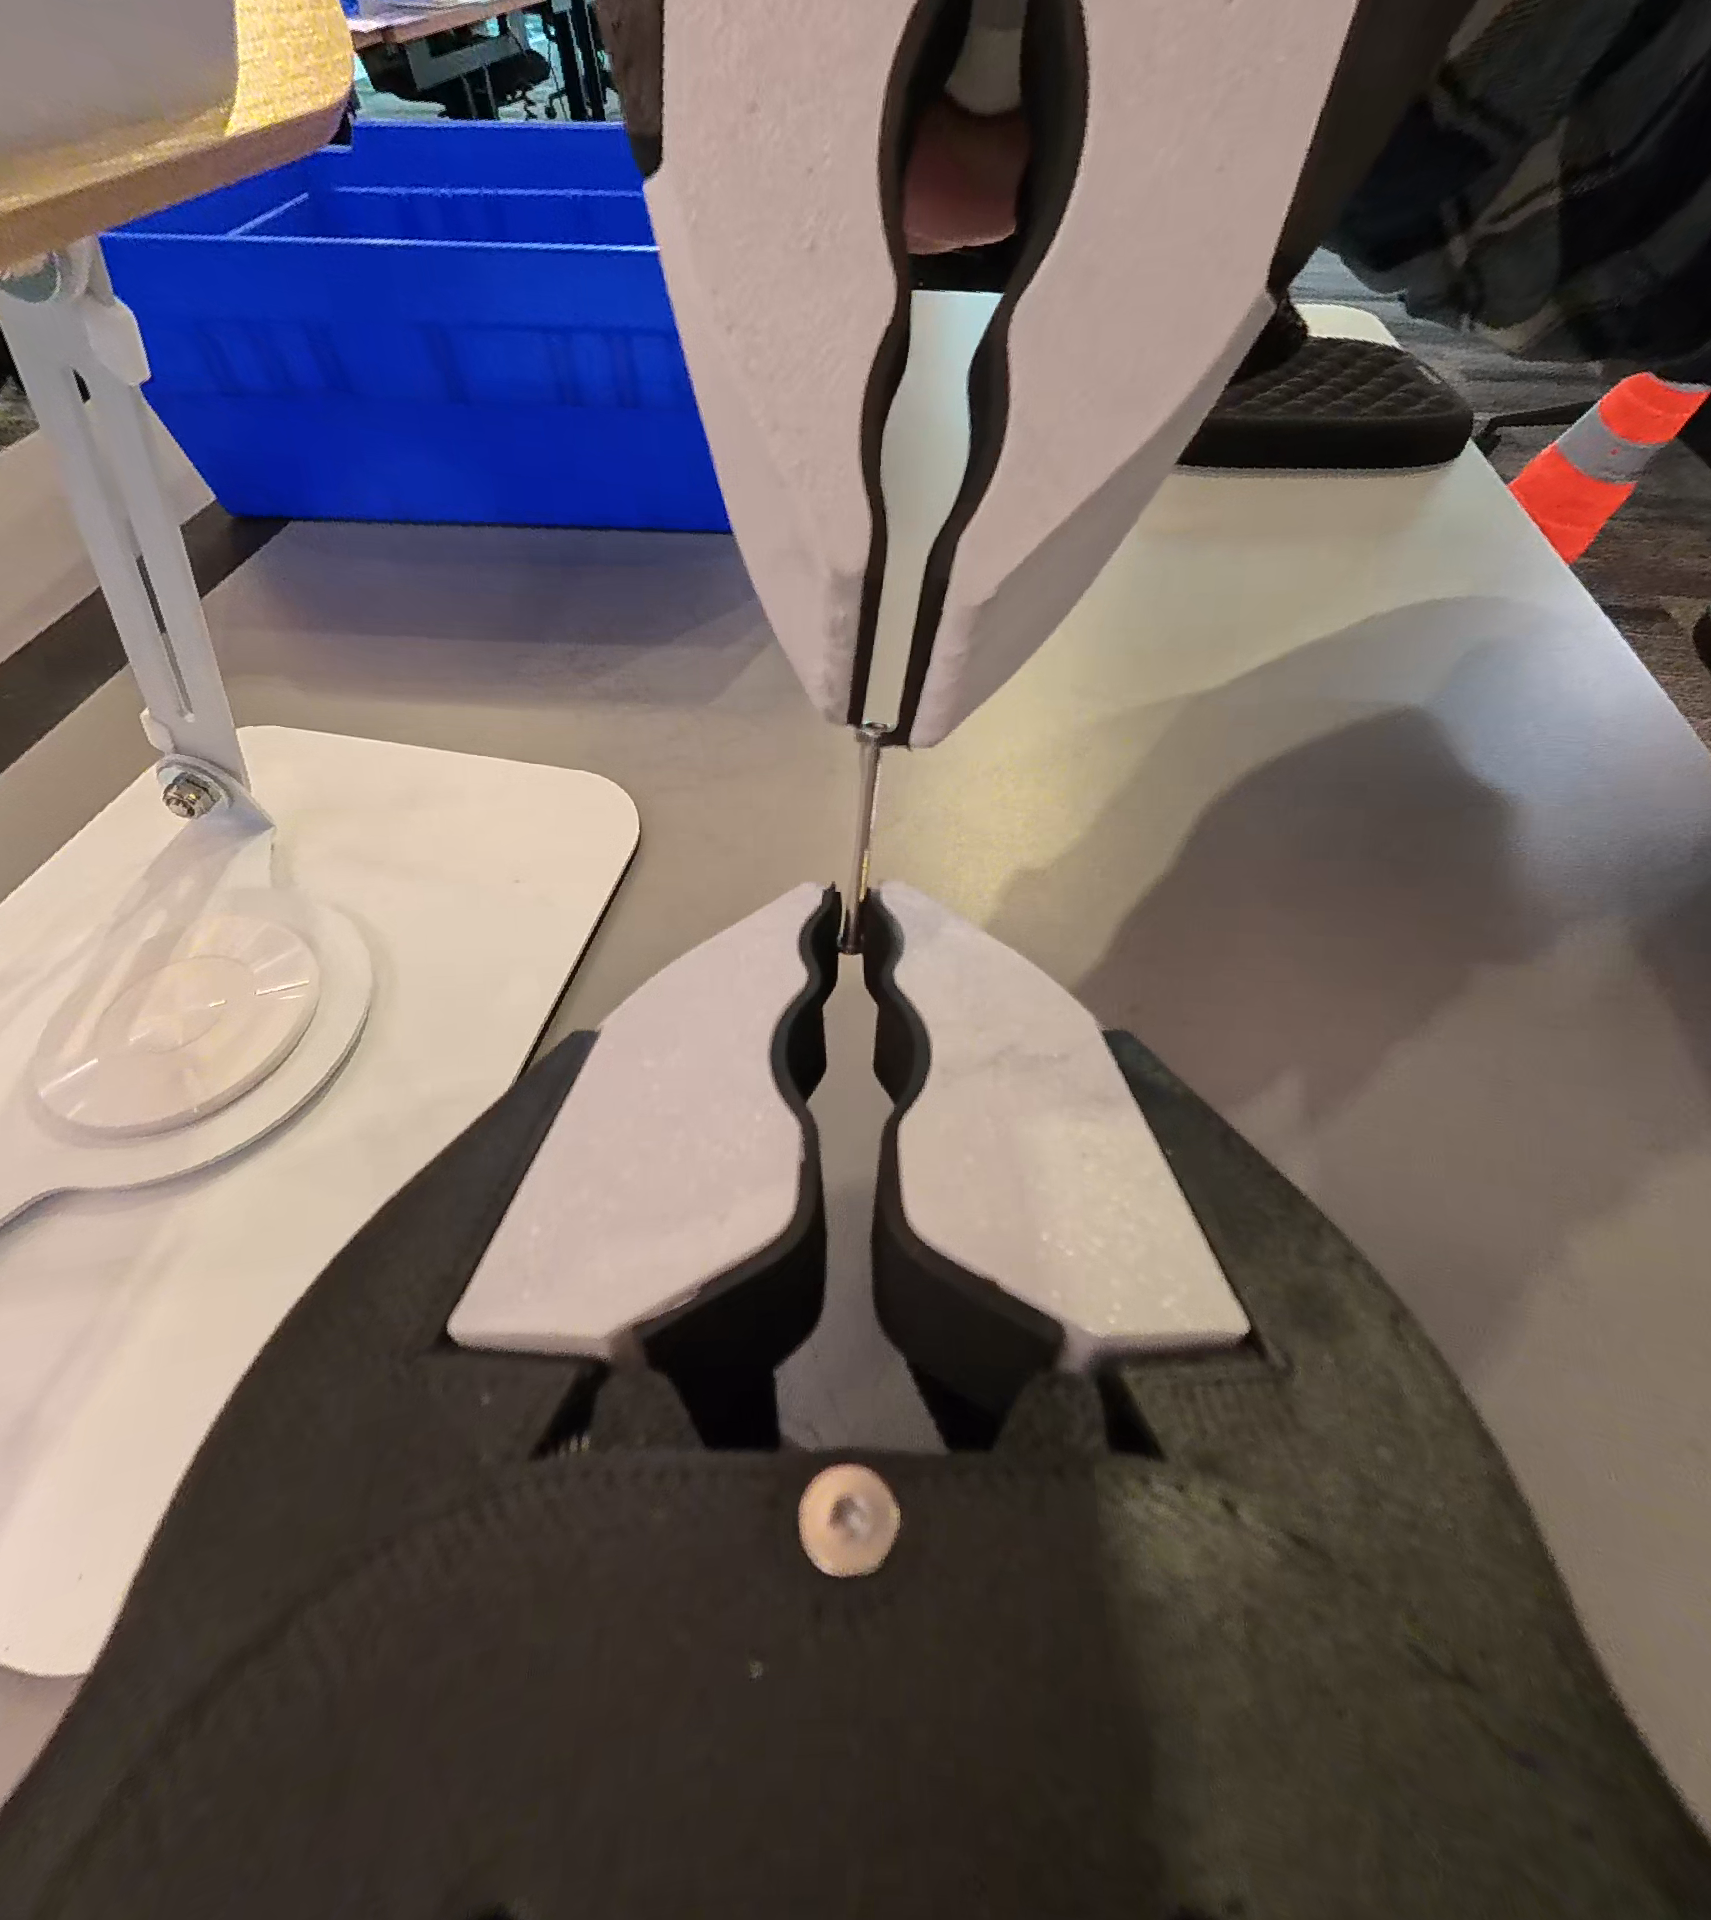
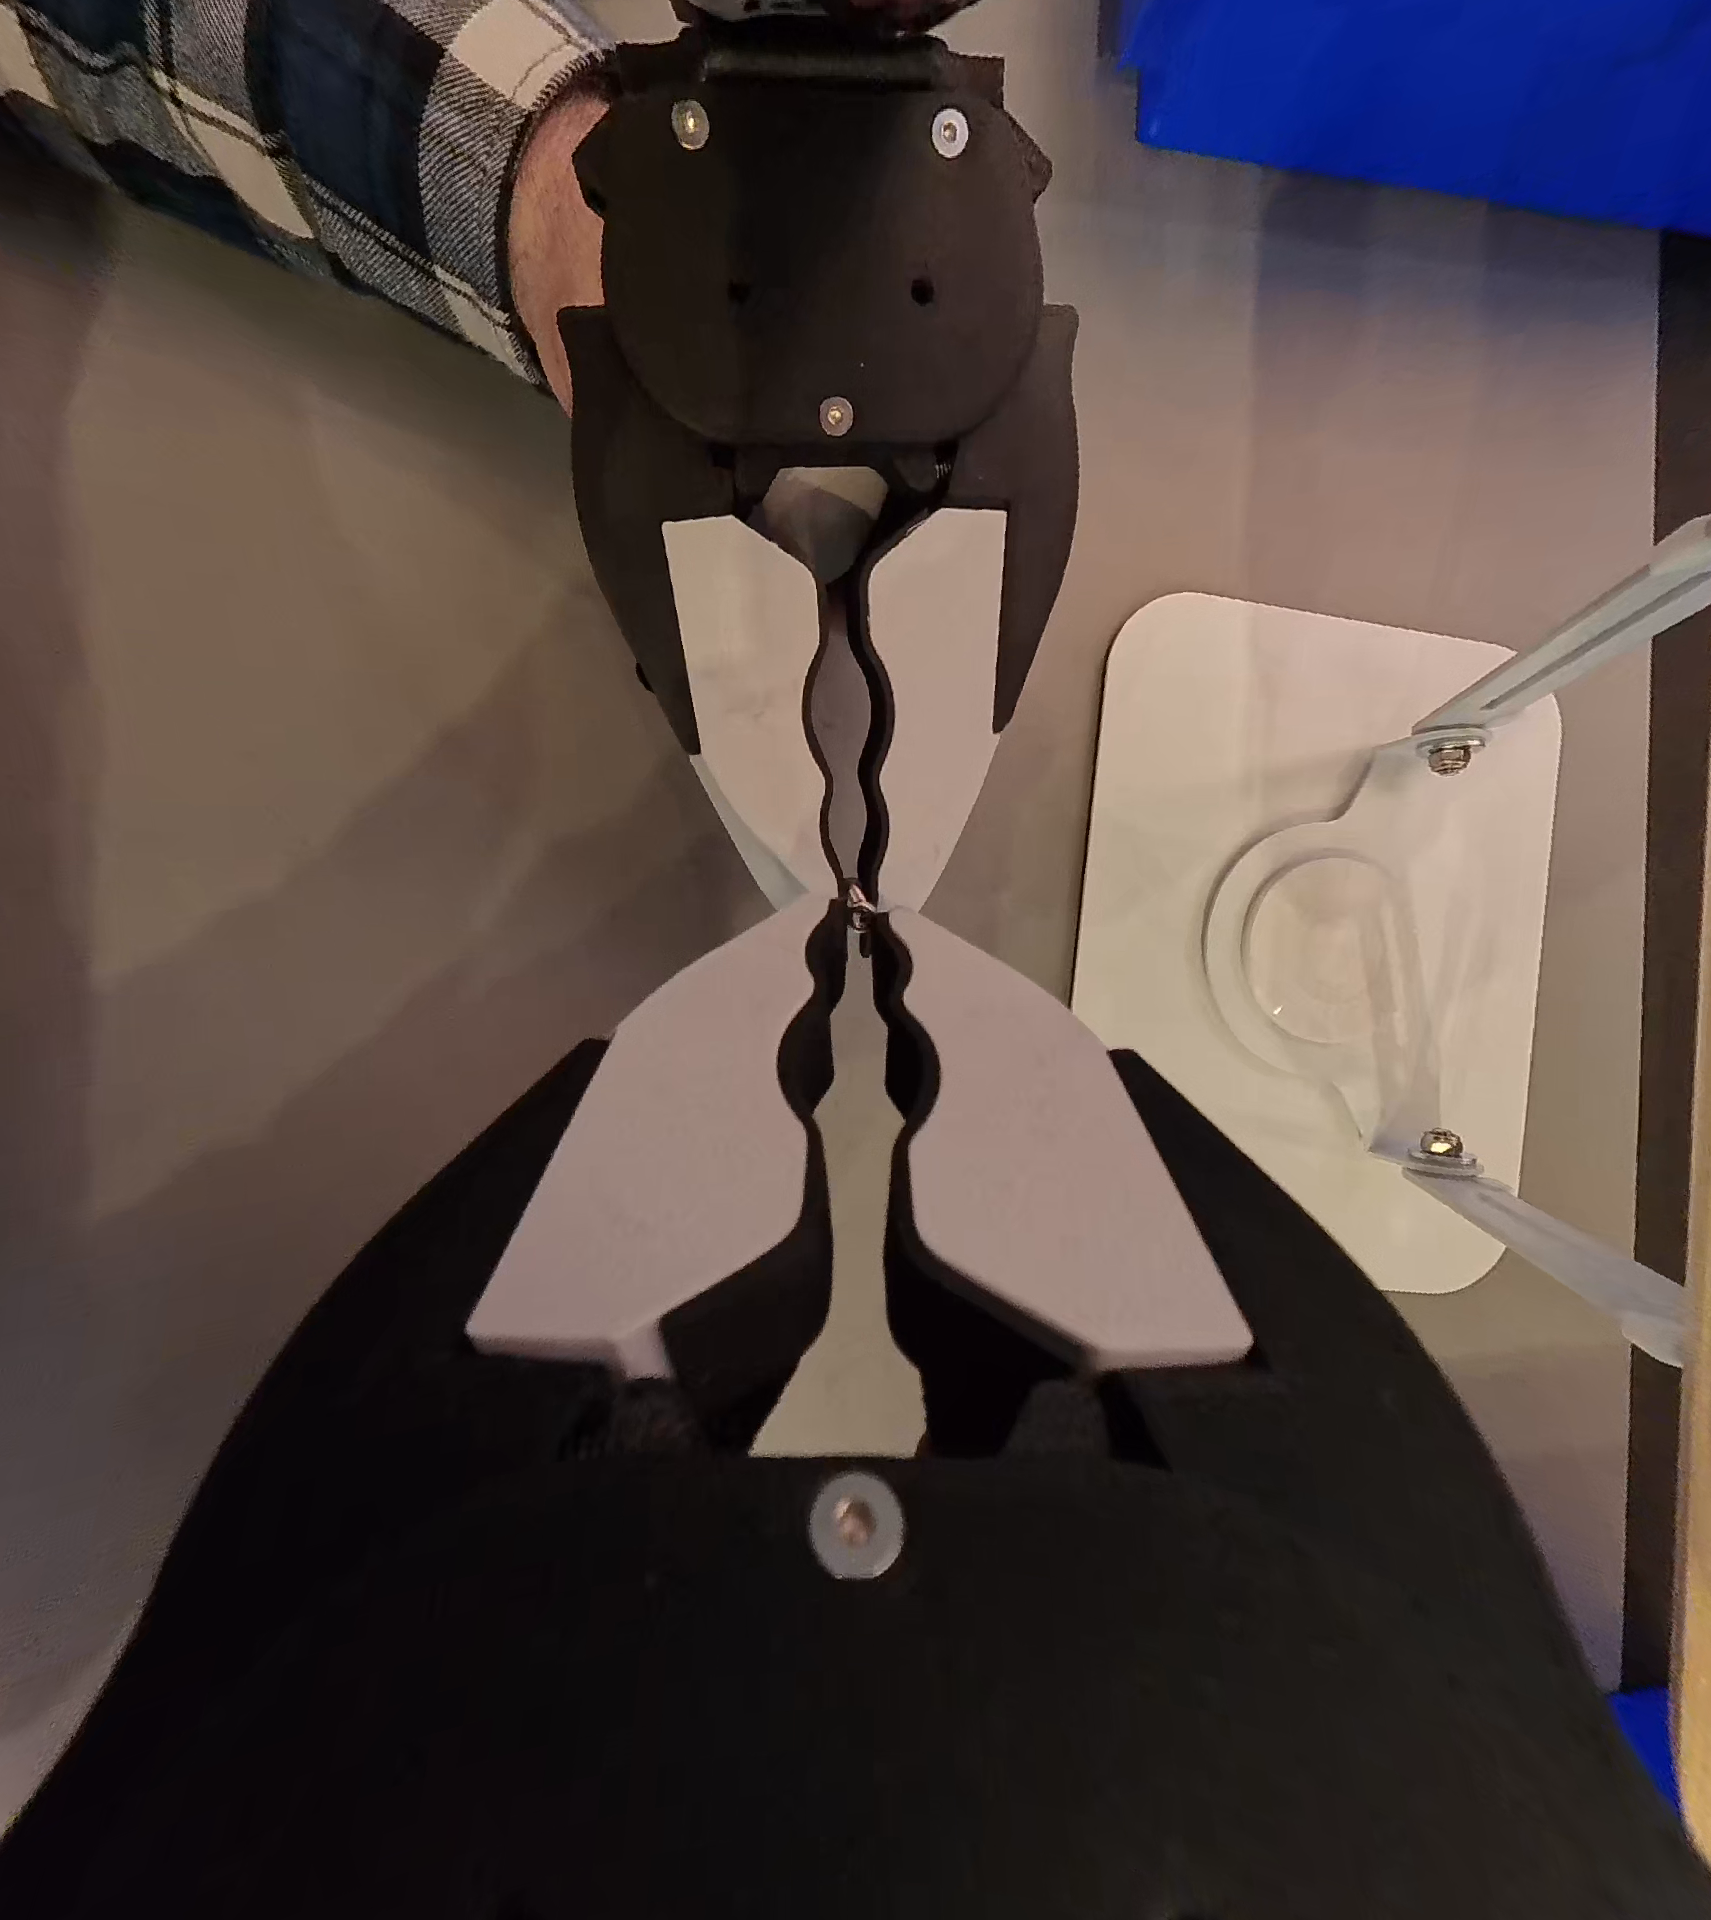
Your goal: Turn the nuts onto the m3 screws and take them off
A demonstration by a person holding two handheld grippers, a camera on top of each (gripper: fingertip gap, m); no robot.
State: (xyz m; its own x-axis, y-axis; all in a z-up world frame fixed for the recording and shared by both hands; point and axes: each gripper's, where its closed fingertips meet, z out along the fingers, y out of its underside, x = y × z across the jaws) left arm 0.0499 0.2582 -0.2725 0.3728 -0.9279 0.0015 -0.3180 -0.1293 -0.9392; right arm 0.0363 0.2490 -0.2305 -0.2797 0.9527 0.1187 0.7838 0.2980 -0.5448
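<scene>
1. Above the grey worktop [image 1: 1246, 935], mid-scene: both tongs meet tip to tip on one thin silver bolt [image 1: 863, 821].
2. Left tongs [image 1: 851, 914]: clamped on the near end of the bolt, pads pressing the shank.
3. Right tongs [image 1: 882, 727]: come in from the far side, clamped on the bolt's head end. Right wrist view shows the same: right tongs [image 2: 856, 925] and left tongs opposite, tips almost touching, bolt seen end-on.
4. Bolt is in the air, off the worktop, spanning between the two tip pairs.
5. Surroundings: white stand [image 1: 155, 623] on a white base plate [image 1: 477, 883] to the left; blue bin [image 1: 415, 364] far left; plaid sleeve [image 2: 259, 156] behind the left tongs.
6. Risks (judgement):
   a. Grip is at the very tips on a smooth, narrow shank, so a slight twist or pull could make it slip.
   b. Uneven motion of the two tongs would lever the bolt sideways and pop it out.
   c. A dropped bolt could roll across the worktop, poss. under the base plate.
</scene>
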